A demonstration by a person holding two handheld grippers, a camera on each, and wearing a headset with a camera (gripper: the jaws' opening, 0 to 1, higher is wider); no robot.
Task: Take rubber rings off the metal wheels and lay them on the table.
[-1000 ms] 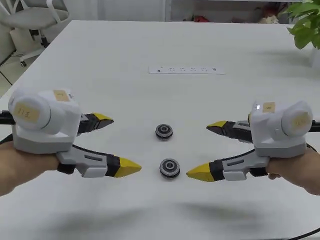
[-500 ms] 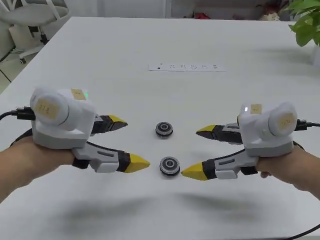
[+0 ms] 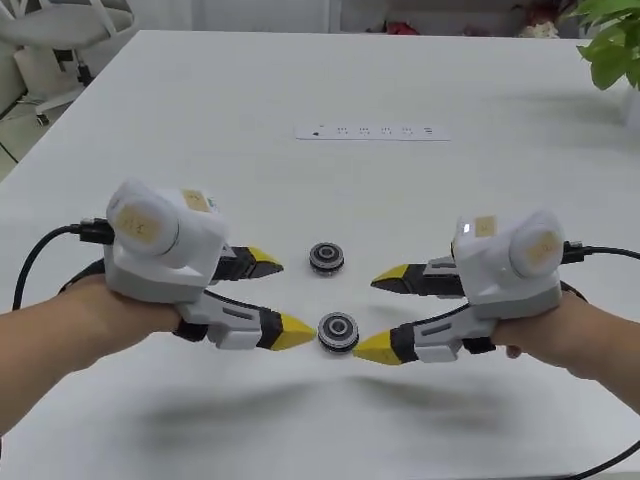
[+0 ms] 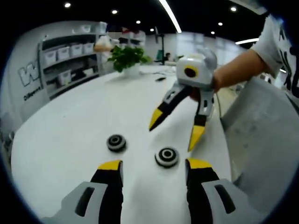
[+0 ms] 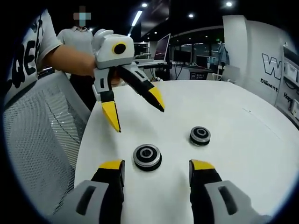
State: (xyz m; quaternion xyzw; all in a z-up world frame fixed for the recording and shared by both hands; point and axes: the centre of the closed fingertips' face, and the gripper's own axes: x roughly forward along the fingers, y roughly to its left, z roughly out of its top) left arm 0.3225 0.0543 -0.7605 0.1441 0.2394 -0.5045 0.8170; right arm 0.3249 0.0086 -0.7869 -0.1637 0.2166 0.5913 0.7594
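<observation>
A: Landmark is the near wheel (image 3: 338, 331), lying flat on the white surface (image 3: 200, 120). Its dark rubber ring (image 5: 147, 167) sits on the rim.
B: And the second one?
A: The far wheel (image 3: 326, 257) lies just beyond the near wheel, apart from it, ring on as well.
B: Claws?
A: The left claw (image 3: 293, 296) hangs just left of the near wheel, jaws spread wide, yellow tips toward it, nothing held. The right claw (image 3: 367, 314) faces it from just right of the near wheel, also wide and empty. Its lower tip comes closest; contact cannot be told.
B: Other items?
A: A white power strip (image 3: 370, 131) lies well beyond the near wheel. A green plant (image 3: 610, 40) stands far off to its right.
</observation>
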